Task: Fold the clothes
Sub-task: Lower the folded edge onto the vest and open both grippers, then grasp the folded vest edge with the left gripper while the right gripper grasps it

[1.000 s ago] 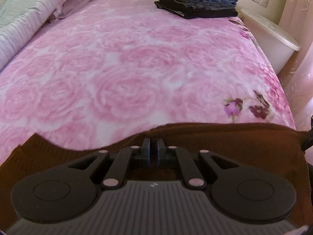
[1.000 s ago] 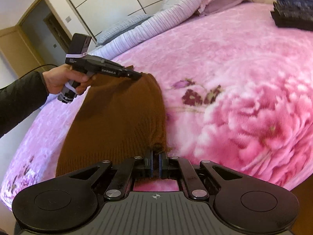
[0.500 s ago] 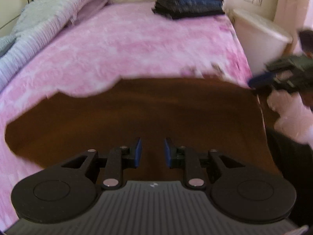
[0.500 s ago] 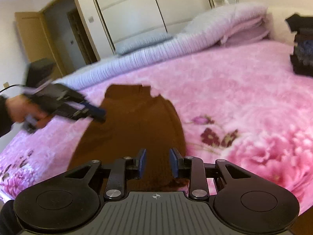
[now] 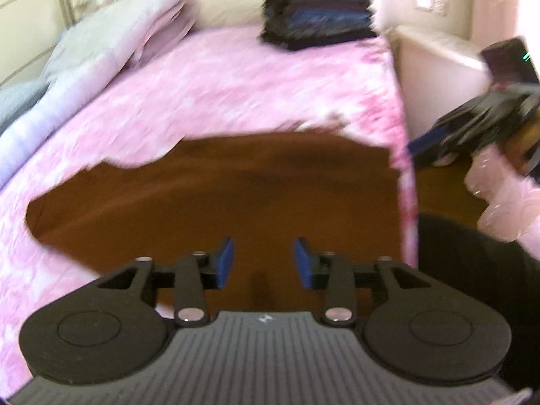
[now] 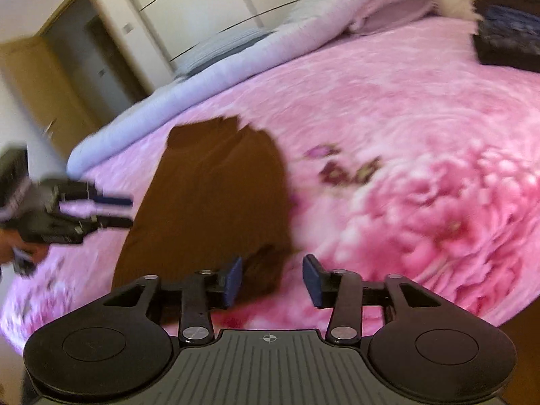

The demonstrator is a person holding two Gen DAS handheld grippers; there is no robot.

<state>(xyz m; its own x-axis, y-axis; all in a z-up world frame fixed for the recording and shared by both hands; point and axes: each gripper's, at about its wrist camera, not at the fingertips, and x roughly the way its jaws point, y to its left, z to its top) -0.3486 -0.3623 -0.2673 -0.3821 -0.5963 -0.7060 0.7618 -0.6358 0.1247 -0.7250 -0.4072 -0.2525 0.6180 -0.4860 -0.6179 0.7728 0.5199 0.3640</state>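
A brown sweater (image 5: 236,195) lies flat on the pink floral bedspread (image 5: 256,77), just ahead of both tongs. The left gripper (image 5: 263,263) and right gripper (image 6: 272,278) are spread, gripping nothing. Folded dark clothes (image 5: 317,13) sit far beyond.

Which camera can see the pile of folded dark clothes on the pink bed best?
The left wrist view. There the whole pile of folded dark clothes sits at the far end of the pink flowery blanket, blurred but complete. The right wrist view catches only part of it, cut off at the picture's right edge.
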